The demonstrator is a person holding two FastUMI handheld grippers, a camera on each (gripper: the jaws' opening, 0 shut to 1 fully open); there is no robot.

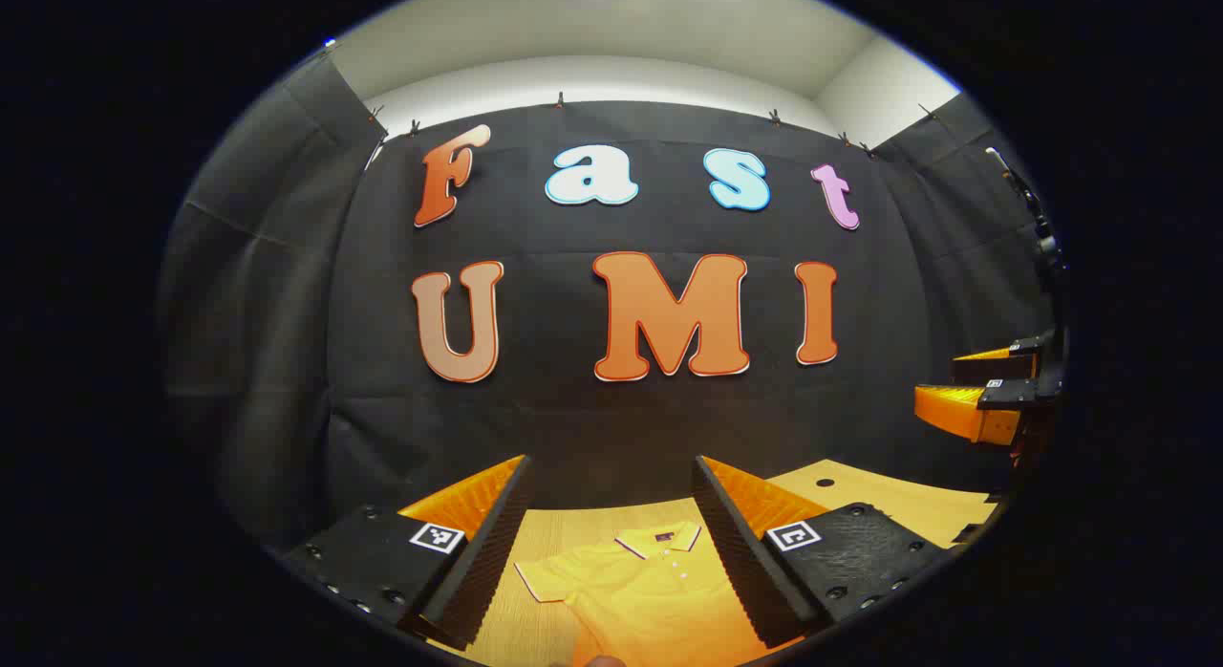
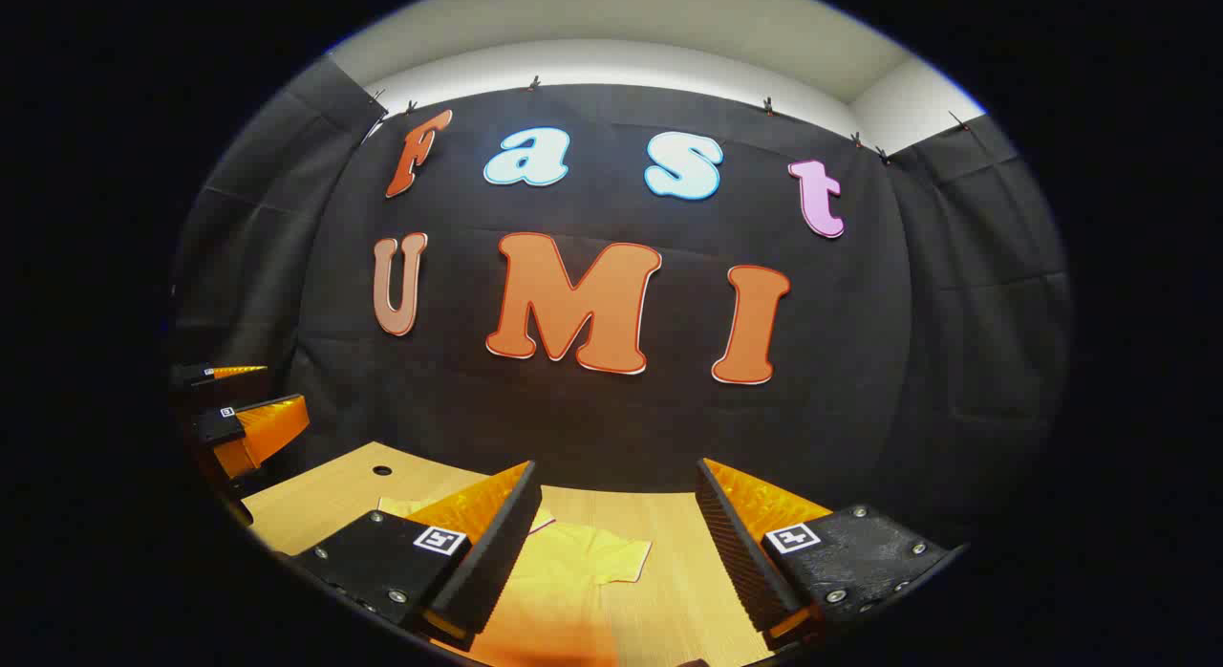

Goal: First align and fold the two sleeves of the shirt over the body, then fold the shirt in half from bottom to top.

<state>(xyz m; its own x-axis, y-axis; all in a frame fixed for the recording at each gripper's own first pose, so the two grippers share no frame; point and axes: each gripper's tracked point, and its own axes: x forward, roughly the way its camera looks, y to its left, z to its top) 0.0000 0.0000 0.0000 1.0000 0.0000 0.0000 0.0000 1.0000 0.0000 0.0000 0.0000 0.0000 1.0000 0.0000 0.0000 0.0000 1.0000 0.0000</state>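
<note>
A yellow polo shirt lies flat on the wooden table, collar toward the back wall, one short sleeve spread out to its left. My left gripper hovers above it, open, with the collar showing between the fingers. In the right gripper view the same shirt shows its other sleeve spread toward the right, and my right gripper hangs open over it, holding nothing. The right gripper appears at the far right of the left gripper view, and the left gripper at the far left of the right gripper view.
The wooden table runs back to the black cloth wall. A small round hole sits in the tabletop near its back left corner. Bare wood lies on both sides of the shirt.
</note>
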